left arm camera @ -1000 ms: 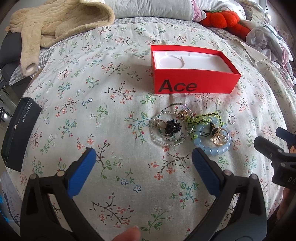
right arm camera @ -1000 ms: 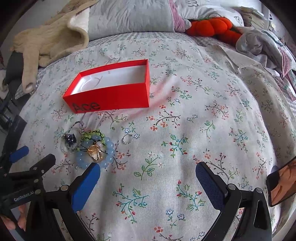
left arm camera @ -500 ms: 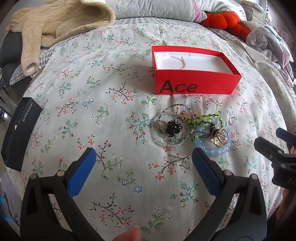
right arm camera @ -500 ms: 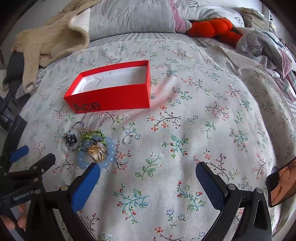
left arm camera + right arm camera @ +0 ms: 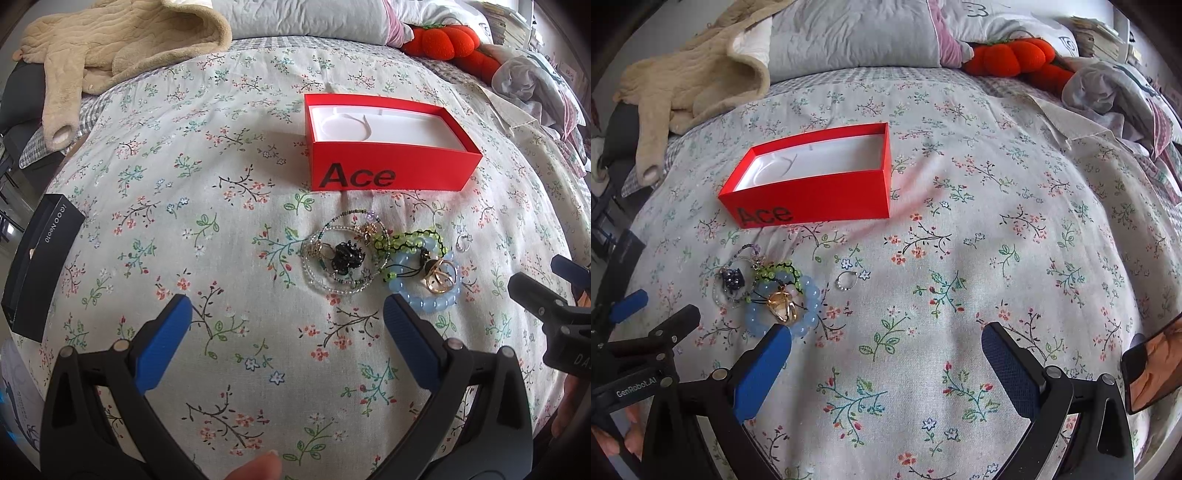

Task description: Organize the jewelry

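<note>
**Jewelry heaped beside red box, both grippers spread**

Jewelry (image 5: 384, 258) is seen gathered in one small heap on the floral bedspread (image 5: 221, 221), just in front of the red box (image 5: 388, 147), toward 6 o'clock from it. The box is open, its white liner is bare, and "Ace" is printed on its near wall.

In the left wrist view, a clear beaded bracelet (image 5: 332, 284) is found at the 9 o'clock side of the heap, ringed around a black charm (image 5: 345, 256). A green beaded strand (image 5: 413, 238) is laid across the middle. A blue bracelet (image 5: 428, 295) is placed at the 4 o'clock side, with gold rings (image 5: 439, 277) resting inside it. A small silver ring (image 5: 462, 242) is set apart at 3 o'clock of the heap, touching nothing.

The left gripper (image 5: 286, 328) is held low over the bedspread with its jaws spread wide and nothing between them; its right pad is seen just beside the blue bracelet. The right gripper (image 5: 886, 354) is likewise held wide apart and unloaded, with the heap at its 10 o'clock; its left pad overlaps the blue bracelet's near edge in the view, and contact cannot be told.

A black box (image 5: 37, 266) is seen at 9 o'clock on the bed edge, a beige garment (image 5: 122, 44) at 11 o'clock, and an orange plush (image 5: 443, 40) at 1 o'clock.
</note>
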